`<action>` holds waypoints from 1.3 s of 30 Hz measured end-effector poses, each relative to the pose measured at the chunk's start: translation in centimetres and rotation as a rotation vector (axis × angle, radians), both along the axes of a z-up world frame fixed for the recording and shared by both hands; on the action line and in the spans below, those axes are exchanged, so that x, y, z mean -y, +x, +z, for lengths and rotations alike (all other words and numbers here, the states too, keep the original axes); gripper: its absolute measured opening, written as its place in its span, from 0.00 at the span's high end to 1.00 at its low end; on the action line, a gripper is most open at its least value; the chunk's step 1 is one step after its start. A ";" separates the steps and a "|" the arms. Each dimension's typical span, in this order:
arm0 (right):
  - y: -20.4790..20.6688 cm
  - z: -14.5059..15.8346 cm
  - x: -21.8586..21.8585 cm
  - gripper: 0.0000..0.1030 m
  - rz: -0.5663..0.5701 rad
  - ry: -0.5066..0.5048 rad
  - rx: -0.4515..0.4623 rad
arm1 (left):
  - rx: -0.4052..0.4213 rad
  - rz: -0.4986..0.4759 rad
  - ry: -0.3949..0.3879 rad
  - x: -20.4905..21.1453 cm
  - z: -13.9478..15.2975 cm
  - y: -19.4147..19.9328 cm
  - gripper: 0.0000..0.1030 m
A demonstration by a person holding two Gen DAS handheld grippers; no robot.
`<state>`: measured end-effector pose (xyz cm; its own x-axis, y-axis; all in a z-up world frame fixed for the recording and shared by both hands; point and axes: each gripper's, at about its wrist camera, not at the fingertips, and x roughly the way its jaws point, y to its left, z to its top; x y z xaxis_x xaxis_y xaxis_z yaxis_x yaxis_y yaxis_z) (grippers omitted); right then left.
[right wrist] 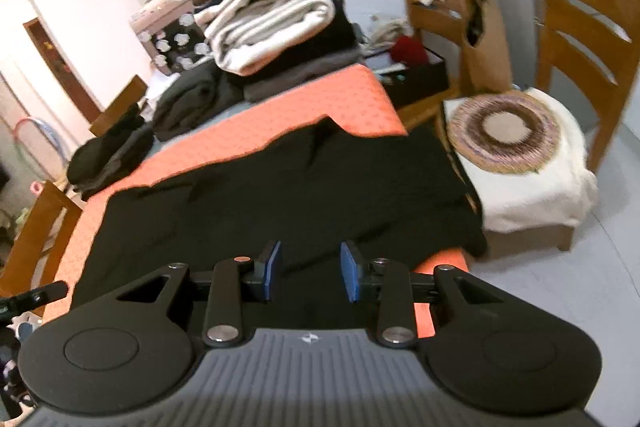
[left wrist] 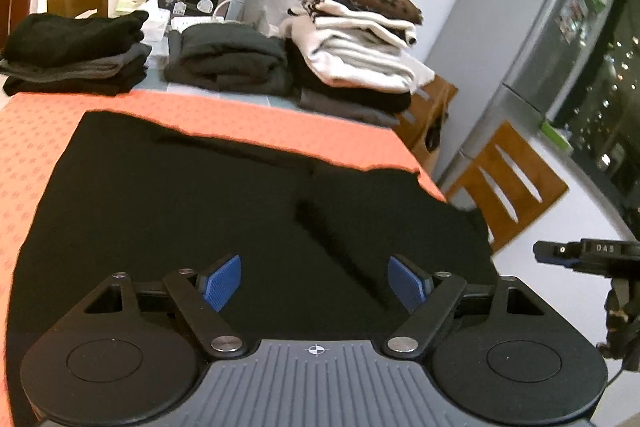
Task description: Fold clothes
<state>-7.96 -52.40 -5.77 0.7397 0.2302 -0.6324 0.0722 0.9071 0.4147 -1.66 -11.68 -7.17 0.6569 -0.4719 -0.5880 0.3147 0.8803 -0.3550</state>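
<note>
A large black fabric garment (left wrist: pixel 224 211) lies spread nearly flat across the bench (left wrist: pixel 36 147), covered in an orange patterned cloth, apparently laid out so its edges can be lifted and folded over; one side spills off the bench edge at 3 o'clock in the left wrist view. The left hand-held gripper (left wrist: pixel 315 281) hangs low over the garment's near edge, tilted downward, jaws spread wide with nothing between them, seemingly poised to take hold. The right hand-held gripper (right wrist: pixel 311 273), also angled down over the near edge, stands at a narrow gap, its blue pads (right wrist: pixel 352 275) apart and empty. Toward 12 o'clock, stacks of folded dark and cream clothes (left wrist: pixel 356 59) sit at the bench's far end, likely finished work. A wooden slatted chair with a round woven cushion (right wrist: pixel 504 129) stands at 2 o'clock in the right wrist view.
</note>
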 end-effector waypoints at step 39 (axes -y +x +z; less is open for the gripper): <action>29.0 -6.8 1.2 0.98 0.299 0.128 -0.069 | -0.141 0.091 -0.192 10.3 -7.5 24.2 0.93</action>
